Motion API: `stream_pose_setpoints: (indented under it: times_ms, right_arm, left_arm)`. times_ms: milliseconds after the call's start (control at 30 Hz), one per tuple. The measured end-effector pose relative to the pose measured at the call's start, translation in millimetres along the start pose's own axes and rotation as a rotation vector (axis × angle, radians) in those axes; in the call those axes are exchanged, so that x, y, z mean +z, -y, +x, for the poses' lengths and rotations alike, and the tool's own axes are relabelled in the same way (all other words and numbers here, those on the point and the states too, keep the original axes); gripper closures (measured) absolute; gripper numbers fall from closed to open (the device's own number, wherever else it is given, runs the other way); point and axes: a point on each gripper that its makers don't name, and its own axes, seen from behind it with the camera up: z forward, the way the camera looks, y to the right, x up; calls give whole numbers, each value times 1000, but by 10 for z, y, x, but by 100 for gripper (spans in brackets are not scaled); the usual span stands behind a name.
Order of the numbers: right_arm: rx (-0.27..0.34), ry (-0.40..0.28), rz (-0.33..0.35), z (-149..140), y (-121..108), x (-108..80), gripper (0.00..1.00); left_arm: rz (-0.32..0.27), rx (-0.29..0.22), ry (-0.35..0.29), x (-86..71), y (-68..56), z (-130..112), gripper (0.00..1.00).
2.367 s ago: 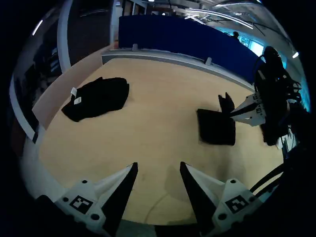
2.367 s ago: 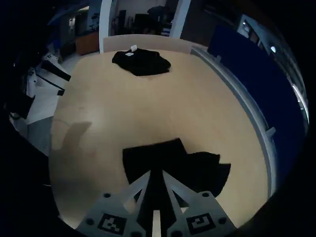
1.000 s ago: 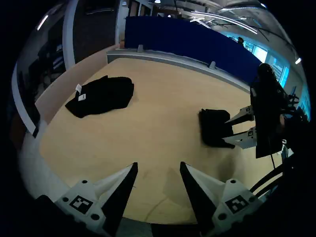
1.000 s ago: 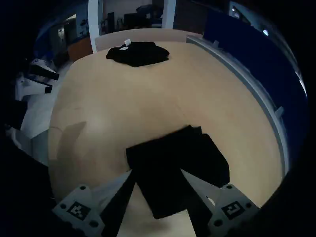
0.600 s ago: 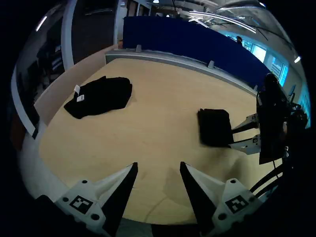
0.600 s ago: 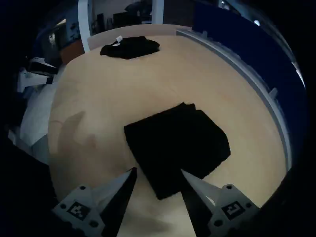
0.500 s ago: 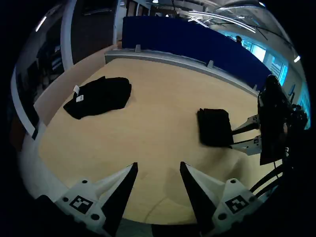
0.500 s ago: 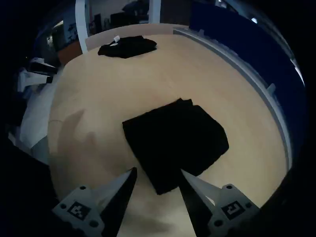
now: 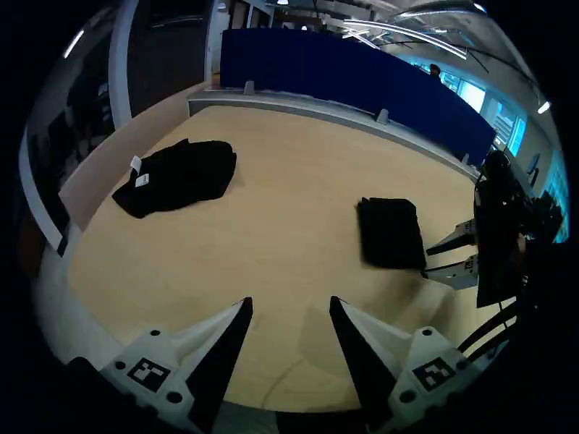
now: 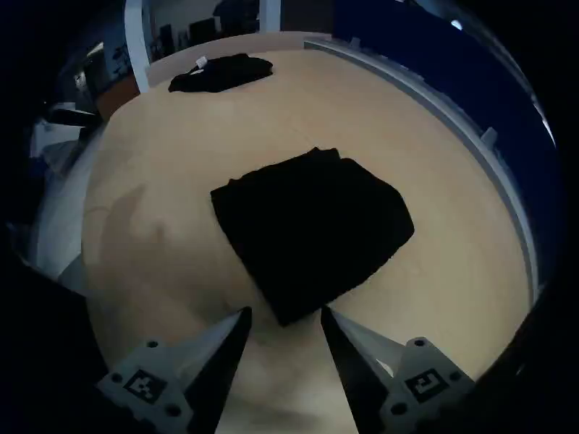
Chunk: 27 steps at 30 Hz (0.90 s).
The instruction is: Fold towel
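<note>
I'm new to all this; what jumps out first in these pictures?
A folded black towel lies on the pale wooden table, just ahead of the open right claw. Farther off, near the table's edge, sits a crumpled black cloth with white tags, far beyond the open left claw.

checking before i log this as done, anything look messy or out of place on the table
The folded black towel lies flat and compact on the table. The other black cloth near the far corner is a crumpled heap, white tags showing: not folded.

Matt black cloth towel (image 10: 311, 231); smooth wood-look table (image 10: 181, 145).
</note>
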Motion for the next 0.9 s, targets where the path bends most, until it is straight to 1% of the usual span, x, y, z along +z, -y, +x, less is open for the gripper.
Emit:
stream_pose_setpoints:
  times_ms: [100, 200, 333, 533, 733, 800, 900]
  right_arm:
    - [7, 11, 5, -44, 14, 24, 34]
    - [27, 14, 10, -71, 17, 57, 41]
    - [61, 8, 16, -60, 15, 75, 43]
    - [91, 3, 16, -60, -14, 85, 65]
    - [123, -3, 24, -65, -28, 93, 80]
    - [133, -5, 27, -65, -29, 94, 87]
    - [138, -12, 30, -58, -26, 81, 92]
  left_arm:
    - [0, -1, 1, 3, -6, -3, 22]
    - [0, -2, 2, 1, -12, -7, 22]
    - [-1, -3, 2, -1, -20, -8, 22]
    - [-2, -1, 3, 0, -27, -10, 22]
    - [-3, 2, 4, 10, -40, -9, 22]
    - [-4, 3, 5, 14, -45, -8, 22]
    - [-5, 6, 6, 24, -53, -7, 22]
